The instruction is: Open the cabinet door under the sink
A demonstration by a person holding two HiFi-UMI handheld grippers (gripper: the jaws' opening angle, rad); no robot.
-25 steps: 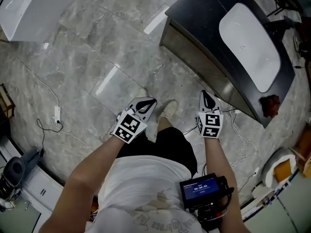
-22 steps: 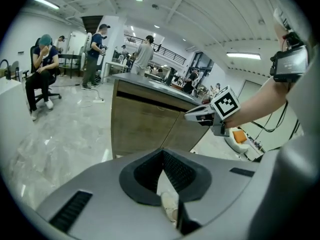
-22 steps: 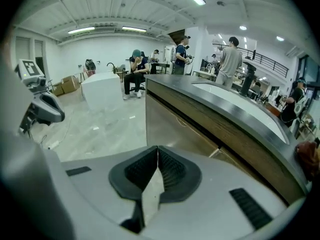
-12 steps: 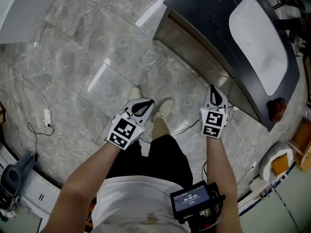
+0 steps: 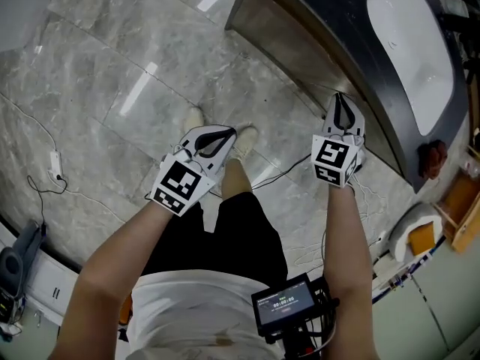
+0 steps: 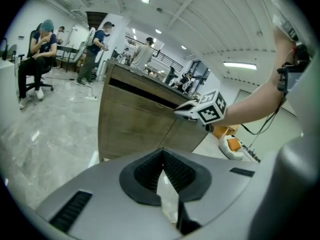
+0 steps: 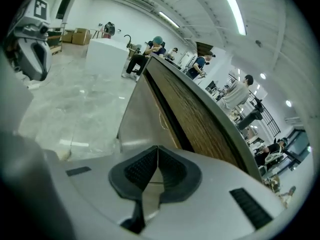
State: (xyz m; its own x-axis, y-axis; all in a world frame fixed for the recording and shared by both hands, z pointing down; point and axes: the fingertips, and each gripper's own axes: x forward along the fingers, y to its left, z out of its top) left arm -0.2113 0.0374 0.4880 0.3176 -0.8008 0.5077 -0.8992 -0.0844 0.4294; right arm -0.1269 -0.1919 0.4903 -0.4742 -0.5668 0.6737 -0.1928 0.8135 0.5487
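While both sets of jaws are sitting closed and empty, the right gripper (image 5: pixel 342 111) is hovering near the cabinet door (image 5: pixel 300 47), its long face running ahead; the left gripper (image 5: pixel 216 136) is hanging farther off.

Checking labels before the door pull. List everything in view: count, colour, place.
cabinet: 1, brown front, top right
counter: 1, black, on top of cabinet
sink: 1, white, set in counter
red object: 1, red, counter's near corner
floor: 1, grey marble look
plug: 1, white, floor at left, on a thin cable
people: at least three, far side of room
screen: 1, black, at waist
shoes: 2, white, between grippers
left gripper: 1, white and black, shut, empty
right gripper: 1, white and black, shut, empty, beside cabinet, not touching
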